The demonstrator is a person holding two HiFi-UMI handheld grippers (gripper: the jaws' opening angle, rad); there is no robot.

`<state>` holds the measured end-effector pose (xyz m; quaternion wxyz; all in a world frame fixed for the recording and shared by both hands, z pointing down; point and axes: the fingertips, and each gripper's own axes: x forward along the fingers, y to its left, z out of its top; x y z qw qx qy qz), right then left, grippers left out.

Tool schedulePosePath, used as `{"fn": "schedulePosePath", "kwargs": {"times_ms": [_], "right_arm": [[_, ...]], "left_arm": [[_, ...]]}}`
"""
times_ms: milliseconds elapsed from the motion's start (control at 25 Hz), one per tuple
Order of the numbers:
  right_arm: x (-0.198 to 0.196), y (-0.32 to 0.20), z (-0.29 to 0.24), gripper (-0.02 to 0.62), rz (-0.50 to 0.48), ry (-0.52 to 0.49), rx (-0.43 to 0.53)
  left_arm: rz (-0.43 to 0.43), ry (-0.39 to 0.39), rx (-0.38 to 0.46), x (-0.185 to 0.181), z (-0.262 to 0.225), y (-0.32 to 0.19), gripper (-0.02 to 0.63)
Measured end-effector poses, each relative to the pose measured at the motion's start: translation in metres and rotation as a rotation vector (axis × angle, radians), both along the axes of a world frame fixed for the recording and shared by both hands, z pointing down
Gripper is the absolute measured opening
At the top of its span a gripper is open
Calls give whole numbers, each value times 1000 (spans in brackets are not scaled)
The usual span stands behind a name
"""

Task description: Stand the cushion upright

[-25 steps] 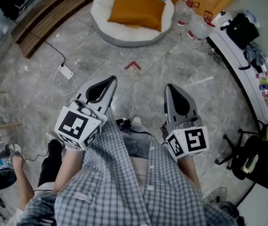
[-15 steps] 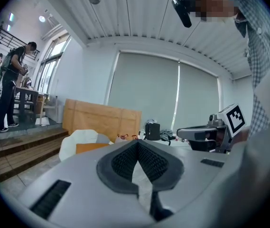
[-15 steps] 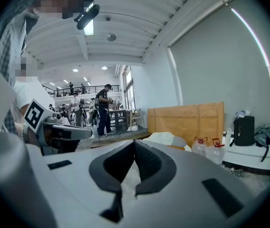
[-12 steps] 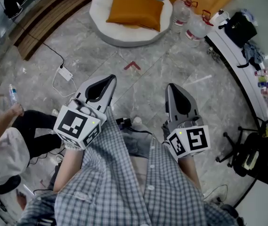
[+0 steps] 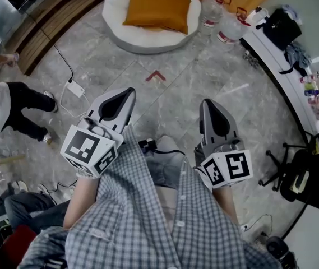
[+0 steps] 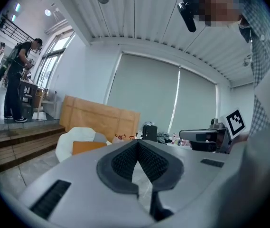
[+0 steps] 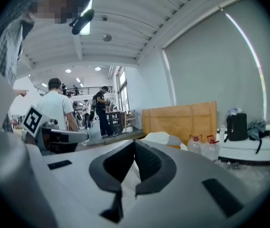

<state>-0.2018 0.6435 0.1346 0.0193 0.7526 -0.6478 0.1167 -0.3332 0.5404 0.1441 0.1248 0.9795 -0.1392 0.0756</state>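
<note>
Near edges: the person's checked shirt (image 5: 148, 217) fills the lower middle. A bystander (image 5: 2, 102) stands close at the left, and an office chair (image 5: 308, 175) stands at the right.
Open floor: the grey stone floor (image 5: 176, 94) runs ahead of both grippers. On it lie a white power strip (image 5: 75, 87) with its cable to the left and a red chevron mark (image 5: 155, 75) in the middle.
Far edges: wooden steps (image 5: 47, 27) bound the upper left. A curved white table (image 5: 263, 43) carrying a black bag (image 5: 281, 28) bounds the right. Water bottles (image 5: 211, 11) stand just beside a round white pouf (image 5: 142, 35).
Cushion: the orange cushion (image 5: 158, 10) lies flat on the pouf, well apart from both grippers, ahead of them across the floor.
Left gripper (image 5: 129, 92): its jaws are pressed together with nothing between them, pointing over the floor toward the pouf.
Right gripper (image 5: 206, 102): its jaws are likewise closed on nothing, beside the left gripper and apart from it.
</note>
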Motion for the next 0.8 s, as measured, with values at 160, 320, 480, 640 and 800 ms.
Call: {"fn": "schedulePosePath", "kwargs": {"times_ms": [160, 320, 480, 640, 800], "right_arm": [[11, 8, 3, 6, 63, -124, 35], [25, 7, 3, 6, 83, -113, 38], [24, 2, 11, 6, 51, -57, 26], [39, -16, 11, 6, 10, -58, 18], [69, -41, 11, 6, -25, -68, 8]], "left_arm": [[10, 5, -7, 2, 3, -1, 3], [10, 8, 2, 8, 4, -6, 3], [-8, 7, 10, 5, 12, -6, 3], [-37, -11, 7, 20, 9, -20, 3], [-63, -25, 4, 50, 5, -40, 3]]}}
